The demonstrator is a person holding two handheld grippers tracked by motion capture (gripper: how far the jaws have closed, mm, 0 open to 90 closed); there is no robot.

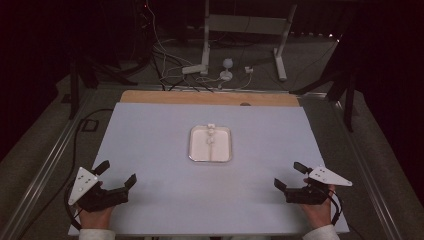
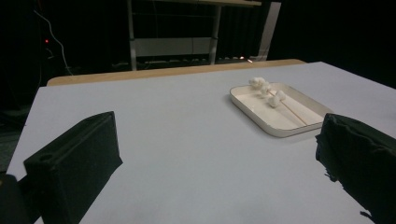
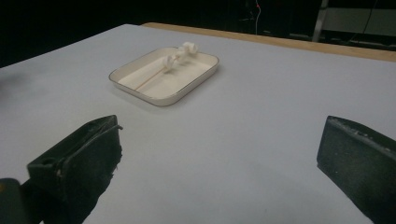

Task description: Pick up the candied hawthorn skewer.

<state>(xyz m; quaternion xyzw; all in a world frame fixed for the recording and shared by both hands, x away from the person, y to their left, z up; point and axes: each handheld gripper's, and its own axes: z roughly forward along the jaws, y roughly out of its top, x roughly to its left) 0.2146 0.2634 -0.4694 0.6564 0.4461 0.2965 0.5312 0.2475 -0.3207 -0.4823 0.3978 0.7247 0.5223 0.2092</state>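
2 grippers parked at near table corners, tray mid-table, untouched.
Table (image 1: 150, 150) bare; tray (image 1: 210, 144) centred, holding a thin skewer (image 2: 292, 112) and 3 or so marshmallows (image 2: 273, 99) at its far end; left gripper (image 1: 116, 176) and right gripper (image 1: 289, 176) both gaping, empty, angled inward, probably staged for reach.

white tray (image 1: 225, 150) mid-table holds marshmallows (image 1: 210, 135) on a skewer (image 1: 212, 151).
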